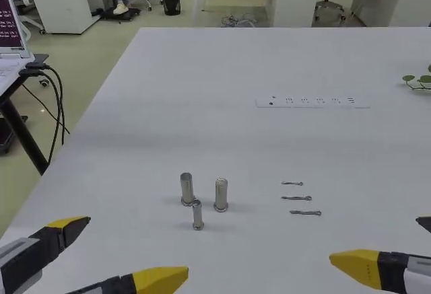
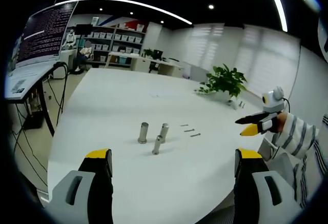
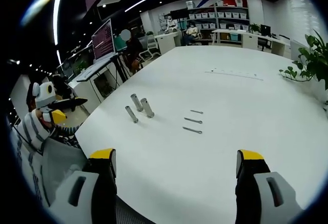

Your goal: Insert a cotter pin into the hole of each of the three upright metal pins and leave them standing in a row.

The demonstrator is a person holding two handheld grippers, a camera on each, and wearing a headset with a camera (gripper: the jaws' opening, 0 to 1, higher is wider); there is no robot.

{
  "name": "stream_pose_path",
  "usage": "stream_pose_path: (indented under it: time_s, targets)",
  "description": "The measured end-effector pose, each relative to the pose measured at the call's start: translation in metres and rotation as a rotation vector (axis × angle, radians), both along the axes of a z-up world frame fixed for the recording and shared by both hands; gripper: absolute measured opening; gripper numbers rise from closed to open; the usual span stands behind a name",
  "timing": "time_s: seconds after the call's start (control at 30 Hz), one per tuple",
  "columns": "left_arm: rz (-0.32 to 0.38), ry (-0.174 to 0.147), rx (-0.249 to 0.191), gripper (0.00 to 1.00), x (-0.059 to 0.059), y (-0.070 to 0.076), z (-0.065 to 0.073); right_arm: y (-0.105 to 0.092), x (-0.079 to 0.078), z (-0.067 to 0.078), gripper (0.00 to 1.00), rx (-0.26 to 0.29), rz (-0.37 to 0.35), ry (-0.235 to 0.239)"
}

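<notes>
1. Jaws of the left gripper (image 1: 137, 245) spread wide and empty, low at the near-left of the desk (image 1: 202, 72); same on the right gripper (image 1: 374, 240) at the near-right (nothing clamped on either side).
2. Upright in a tight triangle between the two grippers: back-left pin (image 1: 187, 189), back-right pin (image 1: 221, 194), and a shorter-looking front pin (image 1: 197, 214) just before them. Not in a row; impossible to tell whether touching.
3. Flat on the desk to the right of that cluster, one behind another and apart: far cotter pin (image 1: 292, 184), middle cotter pin (image 1: 296, 198), near cotter pin (image 1: 305, 212). None fitted yet; looks like the very start.
4. Likely trouble: tipping a neighbour while reaching into so tight a cluster with wide jaws. Safer to draw one pin clear first.
5. Also likely: skidding or dropping of the thin cotter pins on the smooth top, and toppling of an unheld pin under a sideways push. Cross-holes too small to make out, so misalignment a fair risk.
6. Plenty of bare desk on every side for spreading the pins into a line. Power strip (image 1: 313, 102) well behind and plant leaves (image 1: 419, 80) at the far right, both well apart from the work. Near edge close under the grippers (an easy place to lose a rolling pin); left edge well off to the side.
</notes>
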State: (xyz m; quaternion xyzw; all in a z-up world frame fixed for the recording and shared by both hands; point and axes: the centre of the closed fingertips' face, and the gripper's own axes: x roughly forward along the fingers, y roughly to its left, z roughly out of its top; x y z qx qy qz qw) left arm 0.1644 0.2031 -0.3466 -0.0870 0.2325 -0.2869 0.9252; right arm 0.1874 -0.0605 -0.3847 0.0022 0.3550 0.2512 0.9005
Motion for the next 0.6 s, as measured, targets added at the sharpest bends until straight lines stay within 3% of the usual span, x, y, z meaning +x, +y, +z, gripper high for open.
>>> stream_pose_path:
  time_s: [0.23,0.43,0.6]
  targets:
    - [-0.005,-0.002,0.021,0.99,0.001,0.002,0.0,0.0,-0.002,0.0,0.96,0.001,0.009,0.005]
    - [-0.015,0.026,0.058,0.99,-0.002,0.003,-0.011,0.001,-0.002,0.002,0.95,0.001,0.011,0.002]
    - [-0.009,0.046,0.057,0.99,-0.003,0.005,-0.017,0.0,-0.001,0.003,0.95,-0.005,0.016,-0.001]
